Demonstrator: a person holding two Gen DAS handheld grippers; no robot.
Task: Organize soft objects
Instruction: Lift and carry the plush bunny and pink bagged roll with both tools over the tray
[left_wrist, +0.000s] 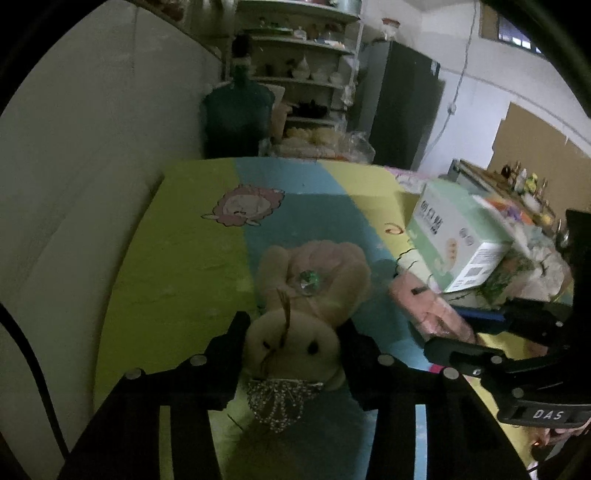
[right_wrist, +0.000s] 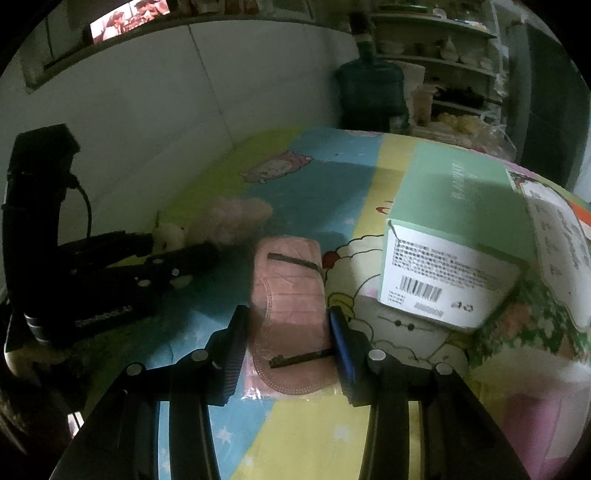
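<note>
A beige plush bunny (left_wrist: 310, 295) with a green gem on its belly lies on the colourful play mat (left_wrist: 177, 266). My left gripper (left_wrist: 295, 343) has its fingers on both sides of the bunny's head, pressing it. In the right wrist view the bunny (right_wrist: 221, 221) and the left gripper (right_wrist: 177, 254) show at left. A pink pack of face masks (right_wrist: 291, 310) in clear wrap lies on the mat (right_wrist: 314, 173). My right gripper (right_wrist: 288, 343) straddles the pack, fingers at its two sides. The pack (left_wrist: 432, 306) and right gripper (left_wrist: 461, 332) show at right in the left wrist view.
A green and white cardboard box (right_wrist: 454, 240) stands just right of the mask pack, also in the left wrist view (left_wrist: 458, 236). A white wall (left_wrist: 74, 166) borders the mat on the left. A water jug (left_wrist: 236, 110) and shelves (left_wrist: 306, 66) stand beyond the far edge.
</note>
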